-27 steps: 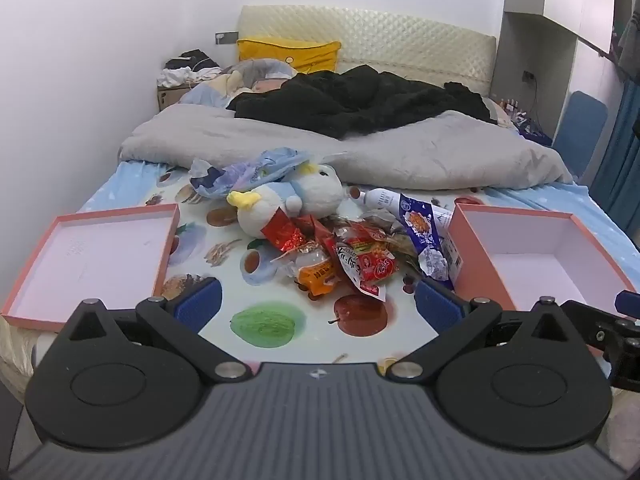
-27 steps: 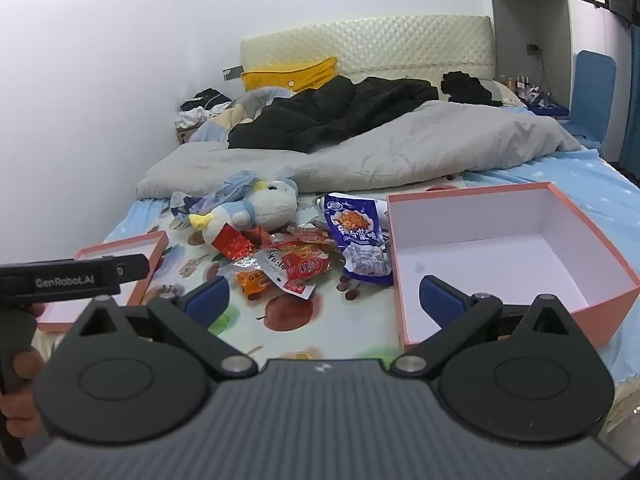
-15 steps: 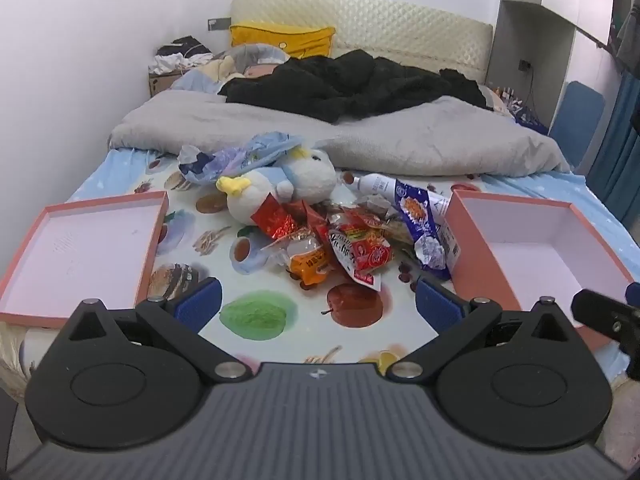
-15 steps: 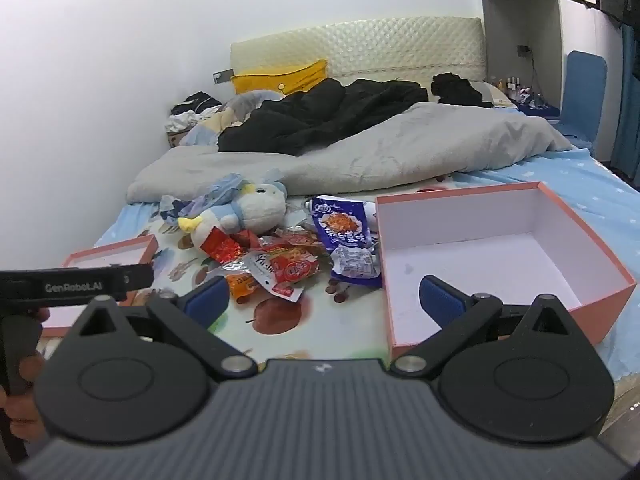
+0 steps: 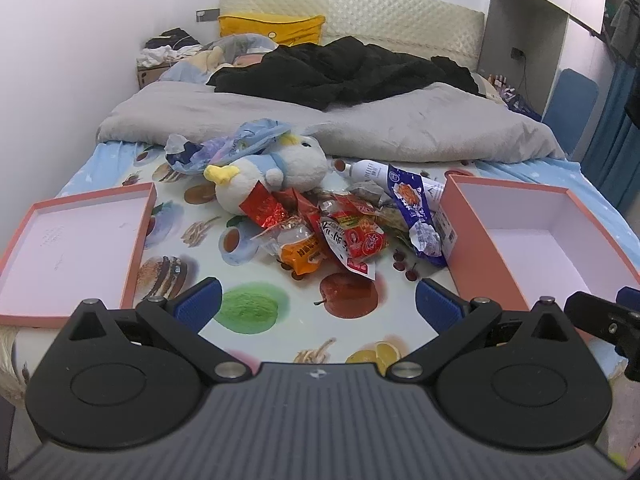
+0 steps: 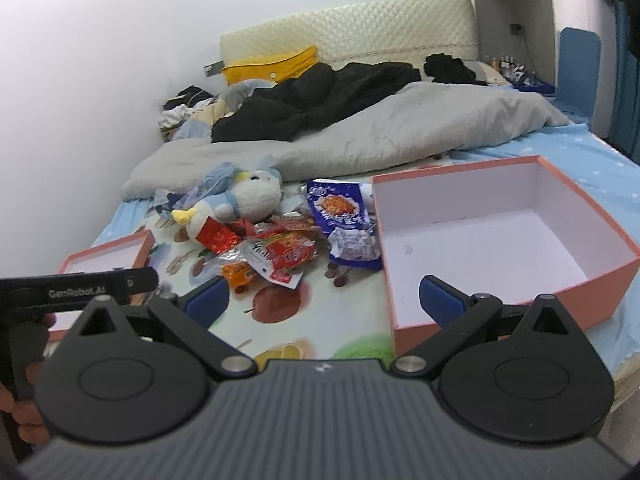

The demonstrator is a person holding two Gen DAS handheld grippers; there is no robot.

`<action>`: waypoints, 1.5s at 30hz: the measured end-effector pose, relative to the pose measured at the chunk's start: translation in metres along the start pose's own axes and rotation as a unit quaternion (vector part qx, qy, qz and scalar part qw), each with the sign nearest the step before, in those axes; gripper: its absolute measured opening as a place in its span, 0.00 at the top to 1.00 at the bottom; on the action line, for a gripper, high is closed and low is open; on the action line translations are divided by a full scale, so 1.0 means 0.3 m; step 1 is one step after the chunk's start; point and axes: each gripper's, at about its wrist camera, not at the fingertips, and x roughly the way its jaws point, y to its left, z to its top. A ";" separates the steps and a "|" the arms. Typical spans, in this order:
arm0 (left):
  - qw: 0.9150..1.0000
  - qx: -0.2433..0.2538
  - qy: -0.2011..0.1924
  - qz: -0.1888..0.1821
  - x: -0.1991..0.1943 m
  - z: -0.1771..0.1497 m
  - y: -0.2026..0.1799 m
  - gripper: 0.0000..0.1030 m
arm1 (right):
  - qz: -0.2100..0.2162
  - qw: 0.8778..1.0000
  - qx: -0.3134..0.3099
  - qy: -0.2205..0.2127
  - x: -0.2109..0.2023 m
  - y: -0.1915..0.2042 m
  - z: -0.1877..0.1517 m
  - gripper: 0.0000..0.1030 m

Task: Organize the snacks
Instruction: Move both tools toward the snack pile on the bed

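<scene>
A heap of snack packets (image 5: 340,232) (image 6: 276,252) lies mid-bed on the fruit-print sheet, red and orange ones in front. A blue packet (image 5: 414,210) (image 6: 344,220) leans by the deep pink box (image 5: 532,240) (image 6: 500,240) on the right, which is empty. The shallow pink lid (image 5: 72,248) (image 6: 108,252) lies on the left, also empty. My left gripper (image 5: 318,304) hangs open over the near sheet, short of the heap. My right gripper (image 6: 324,300) is open too, its right finger over the box's near corner. Neither holds anything.
A white and blue plush toy (image 5: 276,172) (image 6: 236,204) and a crumpled plastic bag (image 5: 232,144) lie just behind the heap. A white bottle (image 5: 368,170) rests beside them. Grey duvet (image 5: 360,124) and black clothes (image 5: 340,72) cover the far bed. A hand holds the left device (image 6: 24,400).
Both cameras have tilted and shifted a little, so the heap and boxes sit slightly lower and nearer in view. Both grippers stay open and empty.
</scene>
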 end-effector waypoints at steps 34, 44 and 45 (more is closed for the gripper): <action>1.000 0.013 0.010 -0.020 0.007 0.001 -0.002 0.00 | -0.008 1.000 0.008 0.007 0.006 0.006 0.004 0.00; 0.999 0.016 0.010 -0.028 0.017 0.012 -0.010 0.00 | -0.019 1.000 -0.004 0.005 0.014 0.014 0.009 0.04; 0.999 0.016 0.009 -0.027 0.017 0.013 -0.009 0.00 | -0.020 1.000 -0.002 0.007 0.017 0.013 0.010 0.04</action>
